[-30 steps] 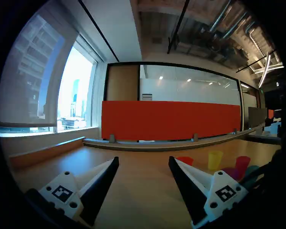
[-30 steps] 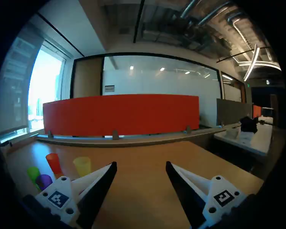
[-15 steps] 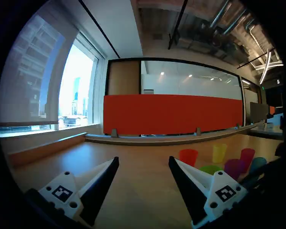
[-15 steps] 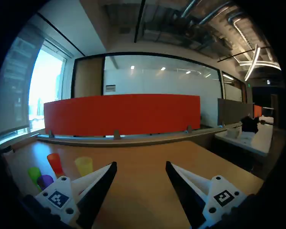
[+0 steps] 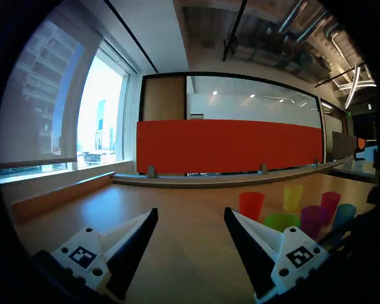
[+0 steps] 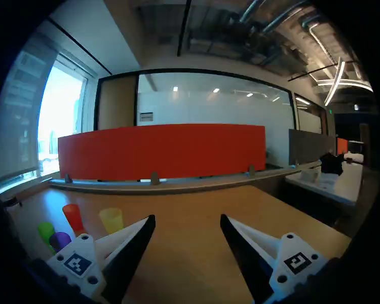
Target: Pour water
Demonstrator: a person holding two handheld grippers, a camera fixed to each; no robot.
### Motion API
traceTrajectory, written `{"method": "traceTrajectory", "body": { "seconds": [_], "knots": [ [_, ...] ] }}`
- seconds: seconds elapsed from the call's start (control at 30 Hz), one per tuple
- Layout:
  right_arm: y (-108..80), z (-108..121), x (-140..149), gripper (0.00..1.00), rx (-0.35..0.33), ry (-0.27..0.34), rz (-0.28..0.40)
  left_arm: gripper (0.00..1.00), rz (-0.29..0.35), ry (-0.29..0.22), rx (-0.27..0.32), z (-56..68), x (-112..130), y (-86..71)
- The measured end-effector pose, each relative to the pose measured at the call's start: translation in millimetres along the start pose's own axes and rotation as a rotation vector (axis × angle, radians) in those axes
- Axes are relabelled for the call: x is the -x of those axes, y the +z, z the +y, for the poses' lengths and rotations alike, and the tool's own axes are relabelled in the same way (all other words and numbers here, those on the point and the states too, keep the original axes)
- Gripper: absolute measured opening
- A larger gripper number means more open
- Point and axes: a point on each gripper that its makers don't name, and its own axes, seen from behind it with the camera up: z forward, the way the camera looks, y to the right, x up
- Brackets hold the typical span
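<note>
Several coloured plastic cups stand on a wooden table [image 5: 190, 213]. In the left gripper view they sit to the right of my left gripper [image 5: 190, 215]: a red cup [image 5: 251, 204], a yellow cup [image 5: 292, 197], a green cup [image 5: 281, 221], a purple cup [image 5: 312, 220], a pink cup [image 5: 330, 202] and a teal cup [image 5: 345, 215]. In the right gripper view a red cup [image 6: 72, 217], a yellow cup [image 6: 111, 220], a green cup [image 6: 46, 232] and a purple cup [image 6: 59, 240] stand left of my right gripper [image 6: 187, 220]. Both grippers are open and hold nothing.
An orange divider panel [image 5: 225, 152] runs along the table's far edge. Windows [image 5: 96, 126] line the left wall. In the right gripper view another desk [image 6: 332, 185] with dark items stands at the right, beyond the table's edge.
The left gripper view has tipped downward, so the cups sit higher and show more fully. The right gripper view has hardly shifted. Both grippers stay open.
</note>
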Motion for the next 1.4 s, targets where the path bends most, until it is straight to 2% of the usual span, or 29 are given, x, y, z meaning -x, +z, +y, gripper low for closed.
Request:
{"method": "traceTrajectory", "body": {
  "seconds": [0.77,1.1,1.4],
  "knots": [
    [-1.6,1,-4,0.99,-0.007,-0.022,0.015,0.97,-0.005,0.003,0.017,3.0,1,1.0],
    [-4.1,1,-6,0.99,-0.019,-0.043,0.046,0.97,-0.006,0.004,0.017,3.2,0,1.0],
    [-3.8,-6,4,0.99,-0.055,-0.070,0.075,0.97,-0.006,0.004,0.017,3.7,0,1.4]
  ]
}}
